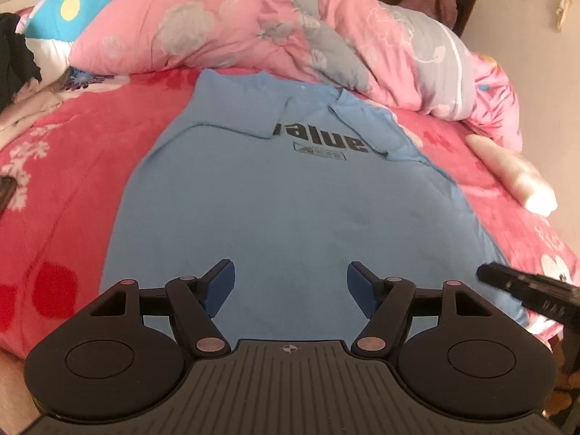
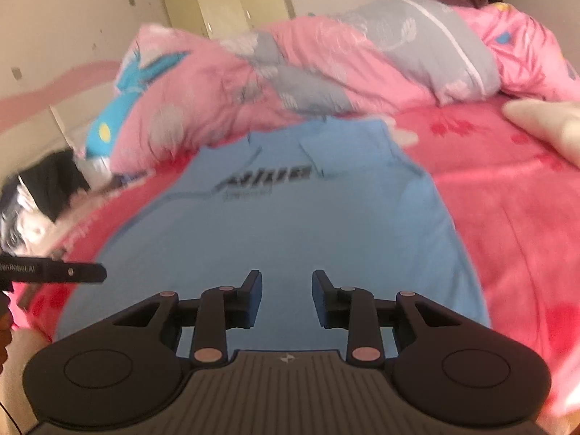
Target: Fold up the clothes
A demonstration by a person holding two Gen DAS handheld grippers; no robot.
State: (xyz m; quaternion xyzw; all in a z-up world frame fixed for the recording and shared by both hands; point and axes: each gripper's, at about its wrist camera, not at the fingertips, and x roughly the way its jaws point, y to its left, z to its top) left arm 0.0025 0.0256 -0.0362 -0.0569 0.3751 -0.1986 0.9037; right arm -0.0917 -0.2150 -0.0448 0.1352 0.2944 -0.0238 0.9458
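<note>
My left gripper (image 1: 290,286) hangs with its jaws spread wide and empty above the near hem of the blue T-shirt (image 1: 290,199); my right gripper (image 2: 286,299) is likewise parted, holding nothing. The shirt lies flat on the red floral bedspread (image 1: 65,188), both sleeves turned in over the printed chest, collar toward the pink quilt (image 1: 203,21). I judge the lengthwise fold comes next: pinch both hem corners evenly and carry them level to the collar.
</note>
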